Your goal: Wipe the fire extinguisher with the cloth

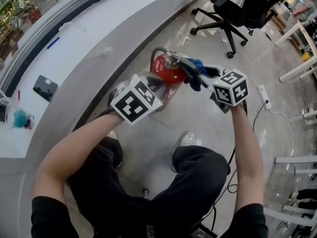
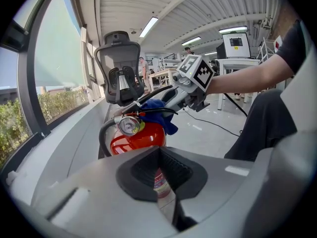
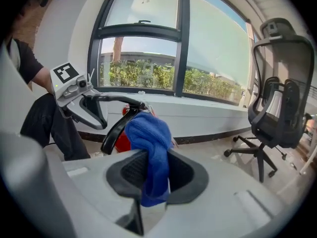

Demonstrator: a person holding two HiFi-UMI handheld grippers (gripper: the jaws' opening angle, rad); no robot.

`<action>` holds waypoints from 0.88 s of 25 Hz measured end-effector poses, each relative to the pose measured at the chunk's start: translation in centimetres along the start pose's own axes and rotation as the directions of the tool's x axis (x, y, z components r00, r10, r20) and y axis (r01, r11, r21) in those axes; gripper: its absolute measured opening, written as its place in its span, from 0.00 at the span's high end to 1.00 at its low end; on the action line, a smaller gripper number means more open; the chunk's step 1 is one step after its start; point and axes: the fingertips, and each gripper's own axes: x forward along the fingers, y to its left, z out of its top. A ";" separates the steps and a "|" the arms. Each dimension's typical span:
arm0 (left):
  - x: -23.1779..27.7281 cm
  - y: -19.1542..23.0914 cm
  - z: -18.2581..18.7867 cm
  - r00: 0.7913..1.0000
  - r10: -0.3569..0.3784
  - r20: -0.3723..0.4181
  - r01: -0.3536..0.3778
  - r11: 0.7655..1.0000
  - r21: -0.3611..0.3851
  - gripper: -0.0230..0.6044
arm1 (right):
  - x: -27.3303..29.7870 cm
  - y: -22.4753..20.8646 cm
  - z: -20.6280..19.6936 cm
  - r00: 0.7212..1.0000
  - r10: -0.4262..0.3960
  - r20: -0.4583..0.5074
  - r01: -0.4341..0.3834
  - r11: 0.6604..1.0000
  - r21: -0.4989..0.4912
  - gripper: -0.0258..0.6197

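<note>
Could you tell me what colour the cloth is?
Blue cloth, clearest in the right gripper view.

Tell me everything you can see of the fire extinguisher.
The fire extinguisher is a glossy red metal cylinder with a round pressure gauge, a black hose curving from its head, and a printed label lower down. It looks roughly upright, in front of the person's knees. The blue cloth, clamped in the right tongs, rests on its valve head. The label shows through the left tongs' gap; whether they grip it is unclear.
</note>
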 end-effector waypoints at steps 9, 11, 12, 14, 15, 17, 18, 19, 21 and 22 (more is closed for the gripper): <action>0.0 -1.0 0.2 1.000 -0.004 -0.008 0.004 1.000 0.010 0.95 | -0.4 6.2 -3.5 0.993 0.111 -0.038 -0.110 0.993 0.037 0.84; -0.3 -1.1 0.2 1.000 -0.002 -0.008 0.002 1.000 0.016 0.95 | 0.2 8.0 -3.6 0.989 0.142 -0.046 -0.140 0.990 0.030 0.84; -0.5 -1.1 0.1 1.000 0.000 -0.007 0.000 1.000 0.018 0.95 | 0.5 8.9 -3.7 0.986 0.156 -0.052 -0.155 0.988 0.022 0.84; -0.9 -1.0 0.0 1.000 0.005 -0.005 -0.005 1.000 0.015 0.95 | 1.2 10.4 -3.4 0.983 0.173 -0.058 -0.173 0.985 0.002 0.84; -1.2 -1.0 -0.1 1.000 0.009 -0.003 -0.009 1.000 0.012 0.95 | 1.4 10.9 -3.1 0.984 0.172 -0.055 -0.172 0.985 -0.002 0.84; -1.6 -0.8 -0.3 1.000 0.017 0.000 -0.017 1.000 0.006 0.95 | 1.7 11.3 -2.0 0.987 0.156 -0.040 -0.156 0.988 0.020 0.84; -1.8 -0.7 -0.3 1.000 0.020 0.002 -0.020 1.000 0.003 0.95 | 1.7 11.3 -1.5 0.989 0.147 -0.029 -0.146 0.988 0.046 0.84; -2.0 -0.6 -0.4 1.000 0.020 0.004 -0.020 1.000 0.002 0.95 | 1.6 11.3 -1.0 0.990 0.138 -0.017 -0.136 0.988 0.077 0.84; -2.2 -0.6 -0.5 1.000 0.016 0.012 -0.016 1.000 0.003 0.95 | 1.3 11.2 -0.2 0.993 0.117 0.010 -0.117 0.983 0.141 0.84; -2.3 -0.6 -0.5 1.000 0.012 0.018 -0.012 1.000 0.004 0.95 | 1.2 11.1 0.1 0.994 0.103 0.020 -0.105 0.980 0.168 0.84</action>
